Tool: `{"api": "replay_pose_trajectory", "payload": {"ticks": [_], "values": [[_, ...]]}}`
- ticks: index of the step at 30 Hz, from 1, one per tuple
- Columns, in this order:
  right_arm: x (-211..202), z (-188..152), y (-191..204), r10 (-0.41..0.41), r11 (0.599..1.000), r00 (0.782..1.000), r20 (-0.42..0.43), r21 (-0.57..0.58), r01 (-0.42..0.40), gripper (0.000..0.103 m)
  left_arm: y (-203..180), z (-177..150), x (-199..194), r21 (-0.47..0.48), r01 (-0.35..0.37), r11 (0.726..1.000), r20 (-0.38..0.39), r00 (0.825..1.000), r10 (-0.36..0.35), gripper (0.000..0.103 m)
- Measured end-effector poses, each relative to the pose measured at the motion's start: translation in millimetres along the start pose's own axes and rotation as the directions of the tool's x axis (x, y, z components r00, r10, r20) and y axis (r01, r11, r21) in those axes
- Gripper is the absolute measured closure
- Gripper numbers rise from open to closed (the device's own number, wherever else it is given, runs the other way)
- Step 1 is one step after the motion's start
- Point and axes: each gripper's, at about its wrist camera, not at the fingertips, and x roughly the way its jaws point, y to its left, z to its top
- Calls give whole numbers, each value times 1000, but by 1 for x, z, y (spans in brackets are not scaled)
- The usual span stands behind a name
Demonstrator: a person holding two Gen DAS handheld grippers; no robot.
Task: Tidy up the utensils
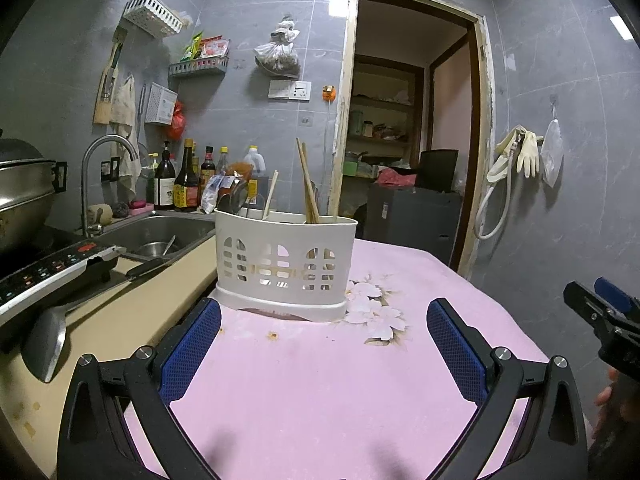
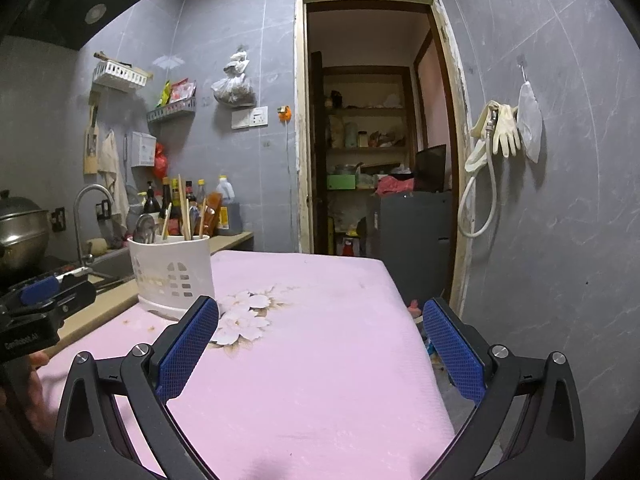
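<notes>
While the white perforated plastic utensil caddy [image 1: 285, 264] stands upright at the far left corner of the pink flower-printed cloth [image 1: 360, 380] covering the worktop, holding wooden chopsticks [image 1: 309, 188] and a metal strainer [image 1: 236, 196], both tools hang empty above the cloth. The left gripper [image 1: 324, 344] faces the caddy with its blue pads spread wide, and the right gripper [image 2: 320, 344], also spread wide, is aimed past it toward the doorway. Nothing is held, so this looks like either the very start or a pause between picks. A steel spatula [image 1: 46, 340] lies loose on the beige counter [image 1: 132, 312] to the left, probably the next candidate; taking it would mean swinging the left gripper leftward and closing on its handle. Beyond are a steel sink [image 1: 160, 232], sauce bottles [image 1: 184, 180] and grey tiled walls [image 1: 260, 12].
</notes>
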Motion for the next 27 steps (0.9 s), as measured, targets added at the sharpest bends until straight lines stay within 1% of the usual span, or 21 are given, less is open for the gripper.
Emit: {"api": "replay_pose_trajectory", "payload": {"ticks": [11, 17, 27], "values": [[2, 0, -3, 1, 1000, 1000, -10, 10, -1, 0, 1, -1, -3, 0, -13, 1000, 6, 1000, 13, 2], [2, 0, -4, 1, 1000, 1000, -13, 11, 0, 0, 5, 0, -3, -17, -9, 1000, -1, 1000, 9, 2], [2, -2, -6, -3, 1000, 1000, -18, 16, 3, 0, 6, 0, -3, -15, -9, 1000, -1, 1000, 9, 2]]}}
